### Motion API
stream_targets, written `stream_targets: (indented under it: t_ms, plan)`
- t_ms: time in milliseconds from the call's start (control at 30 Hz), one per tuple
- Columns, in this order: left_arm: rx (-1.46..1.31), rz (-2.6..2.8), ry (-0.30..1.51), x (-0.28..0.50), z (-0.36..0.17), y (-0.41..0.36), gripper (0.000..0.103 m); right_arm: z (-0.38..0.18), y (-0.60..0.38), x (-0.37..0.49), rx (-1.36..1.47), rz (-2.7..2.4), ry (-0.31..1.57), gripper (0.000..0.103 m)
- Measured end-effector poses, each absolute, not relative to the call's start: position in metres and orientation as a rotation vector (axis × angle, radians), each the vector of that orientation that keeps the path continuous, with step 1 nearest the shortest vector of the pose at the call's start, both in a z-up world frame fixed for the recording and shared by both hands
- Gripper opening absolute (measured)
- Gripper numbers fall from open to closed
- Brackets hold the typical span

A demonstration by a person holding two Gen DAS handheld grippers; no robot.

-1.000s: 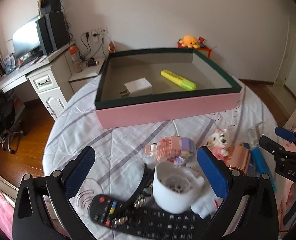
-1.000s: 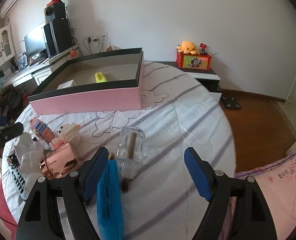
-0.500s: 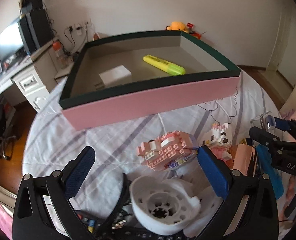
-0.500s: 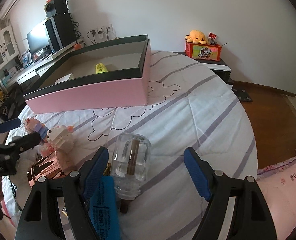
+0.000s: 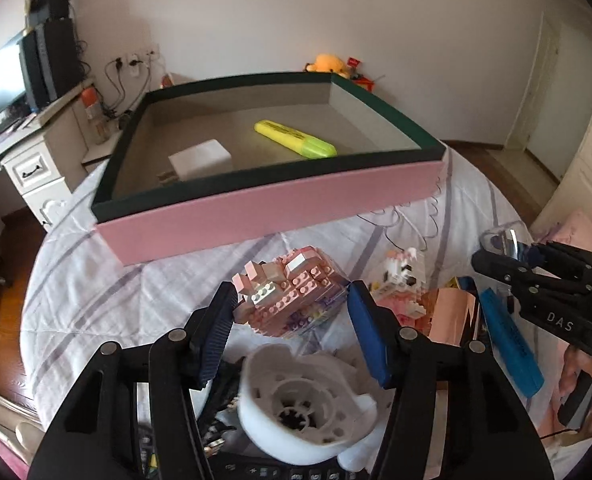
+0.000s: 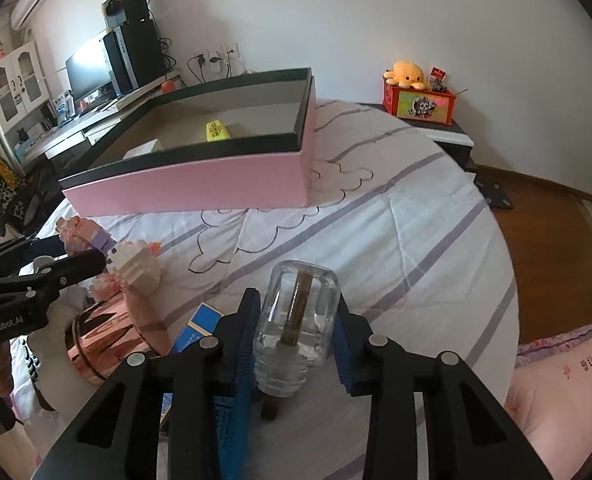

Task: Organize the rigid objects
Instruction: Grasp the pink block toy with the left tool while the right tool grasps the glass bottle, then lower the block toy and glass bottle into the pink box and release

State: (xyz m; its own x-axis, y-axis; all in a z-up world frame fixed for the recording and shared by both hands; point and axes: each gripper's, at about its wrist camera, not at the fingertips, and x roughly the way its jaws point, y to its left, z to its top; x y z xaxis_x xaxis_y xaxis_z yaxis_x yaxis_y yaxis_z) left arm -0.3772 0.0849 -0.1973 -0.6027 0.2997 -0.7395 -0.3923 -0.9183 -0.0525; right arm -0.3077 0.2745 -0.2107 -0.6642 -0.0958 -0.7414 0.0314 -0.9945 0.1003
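My left gripper (image 5: 291,312) is shut on a pink brick-built toy (image 5: 291,300), which also shows in the right wrist view (image 6: 85,234). My right gripper (image 6: 296,324) is shut on a clear glass bottle (image 6: 298,320) with a brown stick inside; the bottle also shows in the left wrist view (image 5: 506,240). A large pink box with a dark green rim (image 5: 279,208) stands behind, holding a yellow highlighter (image 5: 296,140) and a white block (image 5: 199,158).
On the striped cloth lie a white brick toy (image 5: 400,276), a shiny copper box (image 5: 452,312), a blue flat pack (image 5: 508,344), a white plastic cup-like part (image 5: 296,408) and a black remote (image 5: 279,468). A desk with a monitor (image 6: 91,68) stands at the left.
Both grippers moved forward and closed. The left jaws closed on the pink brick toy. The right jaws closed on the glass bottle.
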Motion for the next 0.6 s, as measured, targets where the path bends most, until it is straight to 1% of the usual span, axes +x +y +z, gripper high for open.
stream_targets:
  t_ms: [367,600]
  plan:
    - [-1.033,2.589,0.130,-0.377,-0.164,0.057,0.058,-0.177,0.258,-0.315,1.158,-2.825,-0.024,0.034]
    - [-0.983,2.603,0.153,-0.397,-0.141,0.052,0.058,-0.144,0.235,-0.342,1.075,-2.808,0.107,0.034]
